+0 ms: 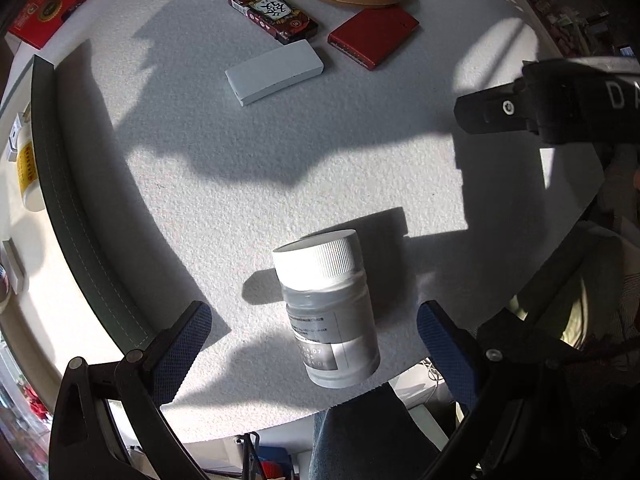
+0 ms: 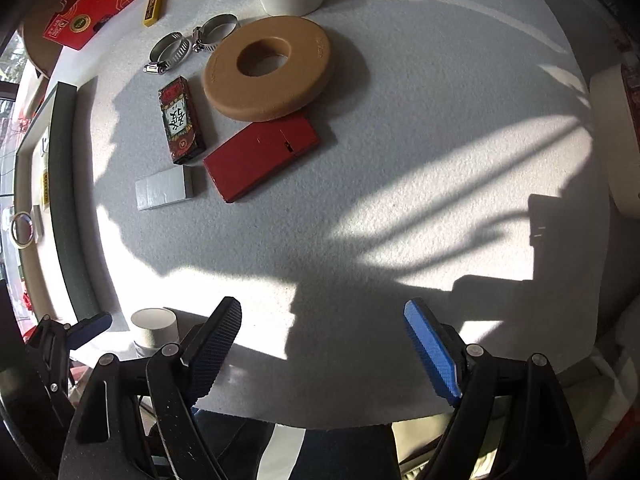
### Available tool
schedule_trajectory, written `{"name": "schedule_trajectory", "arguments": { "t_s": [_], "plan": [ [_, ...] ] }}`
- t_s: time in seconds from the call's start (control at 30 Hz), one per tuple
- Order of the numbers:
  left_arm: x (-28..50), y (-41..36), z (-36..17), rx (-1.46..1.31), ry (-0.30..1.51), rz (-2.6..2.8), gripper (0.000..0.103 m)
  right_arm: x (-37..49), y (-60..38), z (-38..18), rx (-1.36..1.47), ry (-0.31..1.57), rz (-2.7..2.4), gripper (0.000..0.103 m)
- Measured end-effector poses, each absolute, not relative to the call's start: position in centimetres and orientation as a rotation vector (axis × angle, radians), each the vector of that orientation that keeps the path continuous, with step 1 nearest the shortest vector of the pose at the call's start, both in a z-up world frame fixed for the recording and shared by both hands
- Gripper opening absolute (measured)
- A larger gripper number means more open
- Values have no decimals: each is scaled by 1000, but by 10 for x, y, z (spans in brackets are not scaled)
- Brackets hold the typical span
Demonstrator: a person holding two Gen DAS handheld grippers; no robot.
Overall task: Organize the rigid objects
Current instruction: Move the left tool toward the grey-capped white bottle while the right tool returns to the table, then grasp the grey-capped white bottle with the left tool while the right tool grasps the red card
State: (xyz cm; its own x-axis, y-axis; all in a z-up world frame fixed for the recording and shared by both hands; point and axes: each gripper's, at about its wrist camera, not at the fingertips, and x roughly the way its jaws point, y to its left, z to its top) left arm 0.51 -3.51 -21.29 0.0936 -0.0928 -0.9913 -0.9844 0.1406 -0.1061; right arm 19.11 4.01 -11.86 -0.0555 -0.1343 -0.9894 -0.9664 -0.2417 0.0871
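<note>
Loosely between left gripper (image 1: 314,344) fingers: bottle (image 1: 328,312).

Two hose clamps (image 2: 192,42), one bottle (image 1: 328,312), one foam ring (image 2: 268,68) — perhaps four boxes (image 2: 262,156).

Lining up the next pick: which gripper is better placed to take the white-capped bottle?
Left. The bottle stands upright between the open left gripper fingers. The right gripper is open over bare table, with the bottle off to its left.
</note>
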Motion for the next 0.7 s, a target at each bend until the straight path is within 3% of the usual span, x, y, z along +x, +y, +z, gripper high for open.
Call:
{"name": "schedule_trajectory", "arguments": {
  "t_s": [0.3, 0.7],
  "plan": [
    [0, -38, -223, -1258, 1199, 1143, 103, 135, 76, -131, -1606, 954, 1587, 85],
    [-7, -53, -226, -1267, 1176, 1259, 103, 91, 109, -138, -1657, 870, 1696, 90]
  ]
}}
